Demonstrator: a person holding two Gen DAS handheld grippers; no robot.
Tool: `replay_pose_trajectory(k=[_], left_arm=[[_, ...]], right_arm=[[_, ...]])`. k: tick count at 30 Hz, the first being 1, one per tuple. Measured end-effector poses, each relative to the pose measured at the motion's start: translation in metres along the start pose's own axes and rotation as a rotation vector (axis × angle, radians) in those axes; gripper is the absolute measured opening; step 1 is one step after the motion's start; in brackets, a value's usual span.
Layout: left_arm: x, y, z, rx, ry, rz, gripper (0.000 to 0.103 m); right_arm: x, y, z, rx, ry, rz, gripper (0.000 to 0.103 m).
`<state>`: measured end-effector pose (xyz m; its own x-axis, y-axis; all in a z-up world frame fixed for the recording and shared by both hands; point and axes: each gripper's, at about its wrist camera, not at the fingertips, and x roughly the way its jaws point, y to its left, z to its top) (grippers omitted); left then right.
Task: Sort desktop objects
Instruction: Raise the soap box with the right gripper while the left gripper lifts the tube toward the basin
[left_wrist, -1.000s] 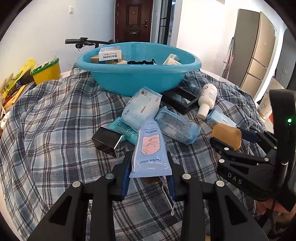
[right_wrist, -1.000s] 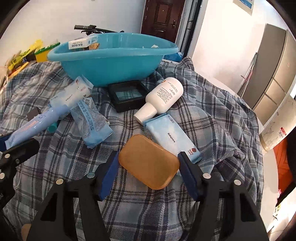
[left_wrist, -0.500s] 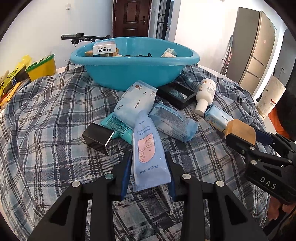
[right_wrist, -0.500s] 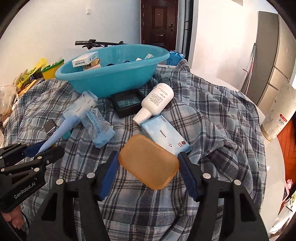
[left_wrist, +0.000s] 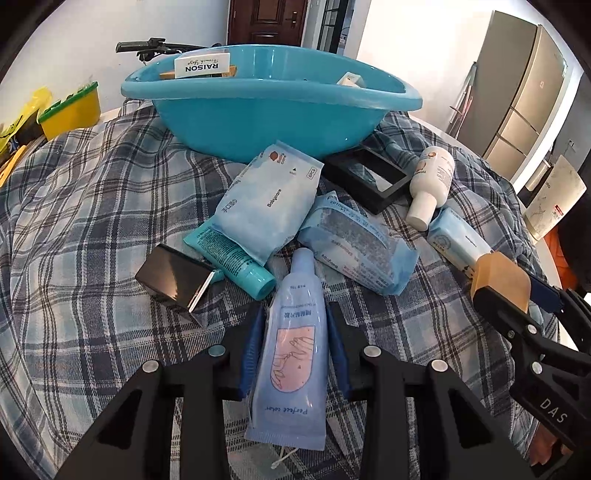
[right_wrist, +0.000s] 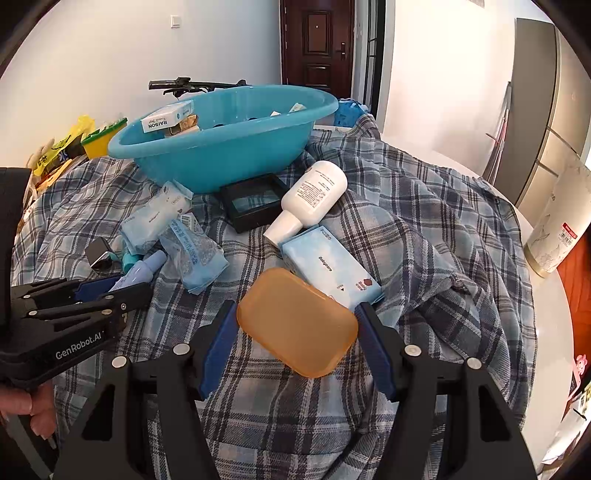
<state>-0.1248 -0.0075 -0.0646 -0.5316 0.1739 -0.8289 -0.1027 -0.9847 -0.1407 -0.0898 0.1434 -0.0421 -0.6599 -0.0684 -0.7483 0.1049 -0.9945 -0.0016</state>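
My left gripper (left_wrist: 295, 347) is shut on a pale blue hand-cream tube (left_wrist: 293, 347) and holds it above the plaid cloth; it also shows in the right wrist view (right_wrist: 138, 275). My right gripper (right_wrist: 295, 328) is shut on an orange soap case (right_wrist: 297, 321), also seen at the right of the left wrist view (left_wrist: 500, 277). The blue basin (left_wrist: 269, 107) stands at the back with a RAISON box (left_wrist: 201, 66) inside. A Babycare pack (left_wrist: 269, 201), a teal tube (left_wrist: 236, 260), a cotton-swab pack (left_wrist: 356, 245), a white bottle (left_wrist: 430, 184) and a Babycare box (right_wrist: 328, 267) lie on the cloth.
A small black box (left_wrist: 173, 277) lies left of the teal tube. A black frame case (left_wrist: 369, 177) lies by the basin. A yellow tub (left_wrist: 72, 110) stands at the far left. A white roll (right_wrist: 557, 221) stands at the table's right edge.
Both grippers have risen and pulled back a little with their objects held. The cream tube now points toward the basin. The pile on the cloth has not moved.
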Motion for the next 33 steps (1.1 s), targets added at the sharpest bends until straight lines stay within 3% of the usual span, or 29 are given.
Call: replay_pose_trajectory(k=[7,18,25,33], left_arm=[[0.000,-0.001,0.000,0.006,-0.019,-0.003,0.032],[-0.040,-0.015,-0.004,0.057,-0.130,0.026,0.032],[-0.075,-0.033,-0.010,0.103,-0.280,0.085,0.032],[-0.108,-0.044,-0.010,0.118,-0.368,0.079,0.032]], right_arm=[[-0.002,-0.001,0.000,0.002,-0.004,-0.001,0.063],[-0.016,0.003,0.002,0.001,-0.043,0.016,0.063],[-0.037,-0.005,0.001,0.031,-0.127,0.053,0.063],[-0.058,-0.013,0.005,0.059,-0.186,0.078,0.063]])
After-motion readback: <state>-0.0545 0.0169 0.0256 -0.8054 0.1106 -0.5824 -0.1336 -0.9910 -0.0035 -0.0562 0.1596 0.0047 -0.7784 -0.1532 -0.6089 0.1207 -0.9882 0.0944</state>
